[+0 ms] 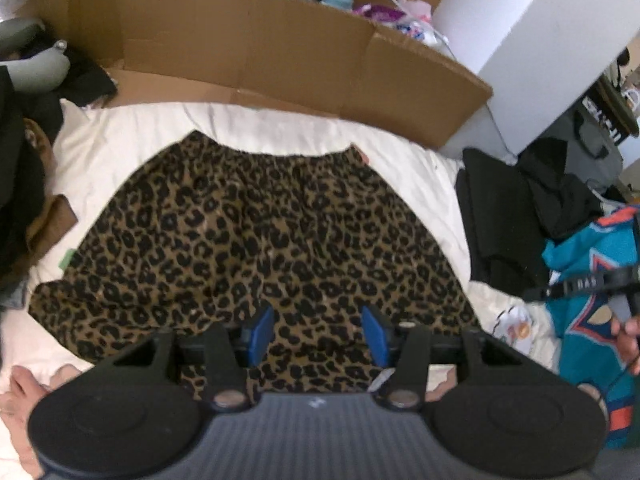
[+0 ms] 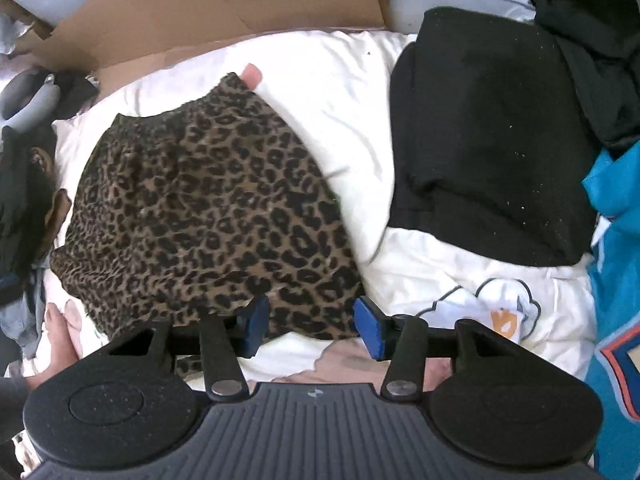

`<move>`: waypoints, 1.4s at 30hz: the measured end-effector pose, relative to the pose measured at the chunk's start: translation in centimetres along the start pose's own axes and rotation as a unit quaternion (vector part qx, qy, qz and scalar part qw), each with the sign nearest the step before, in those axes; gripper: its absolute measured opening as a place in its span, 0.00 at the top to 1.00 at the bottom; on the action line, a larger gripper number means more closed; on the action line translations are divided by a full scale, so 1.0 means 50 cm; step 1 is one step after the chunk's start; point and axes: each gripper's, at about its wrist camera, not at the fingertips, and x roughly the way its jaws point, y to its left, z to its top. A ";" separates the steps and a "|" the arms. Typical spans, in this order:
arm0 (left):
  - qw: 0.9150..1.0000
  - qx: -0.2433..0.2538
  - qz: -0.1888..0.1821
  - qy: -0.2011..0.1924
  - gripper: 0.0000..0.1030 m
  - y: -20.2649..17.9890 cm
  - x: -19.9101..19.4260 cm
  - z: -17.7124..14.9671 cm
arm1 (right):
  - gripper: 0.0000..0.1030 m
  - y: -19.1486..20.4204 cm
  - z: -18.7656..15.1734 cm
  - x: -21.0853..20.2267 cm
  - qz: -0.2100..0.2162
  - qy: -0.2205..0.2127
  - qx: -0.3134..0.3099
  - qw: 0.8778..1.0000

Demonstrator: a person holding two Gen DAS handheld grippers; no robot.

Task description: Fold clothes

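A leopard-print garment (image 1: 256,236) lies spread flat on the white bedding (image 1: 132,136), waistband at the far side. My left gripper (image 1: 318,332) hovers open over its near hem, blue pads apart with nothing between them. In the right wrist view the same leopard-print garment (image 2: 208,216) sits left of centre. My right gripper (image 2: 306,324) stands open at its near right corner, above the hem and the white bedding (image 2: 344,92). Nothing is held by either gripper.
A flattened cardboard box (image 1: 280,52) lines the far side. A folded black garment (image 2: 488,152) and a teal jersey (image 2: 616,264) lie to the right. Dark clothes (image 1: 24,152) pile at the left. A hand (image 1: 20,392) rests at the near left edge.
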 end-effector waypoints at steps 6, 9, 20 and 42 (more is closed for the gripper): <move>1.000 0.019 0.003 -0.001 0.49 -0.016 0.057 -0.061 | 0.47 -0.031 0.004 0.070 0.004 -0.006 -0.027 1.000; 1.000 0.027 -0.007 0.002 0.49 -0.027 0.086 -0.095 | 0.47 -0.042 -0.003 0.098 0.015 -0.016 -0.041 0.999; 0.998 0.065 -0.010 0.013 0.45 -0.067 0.162 -0.225 | 0.47 -0.061 -0.027 0.191 0.012 -0.031 -0.060 0.998; 0.996 0.076 0.038 0.021 0.45 -0.046 0.215 -0.294 | 0.54 -0.061 -0.041 0.238 0.027 -0.029 -0.064 0.997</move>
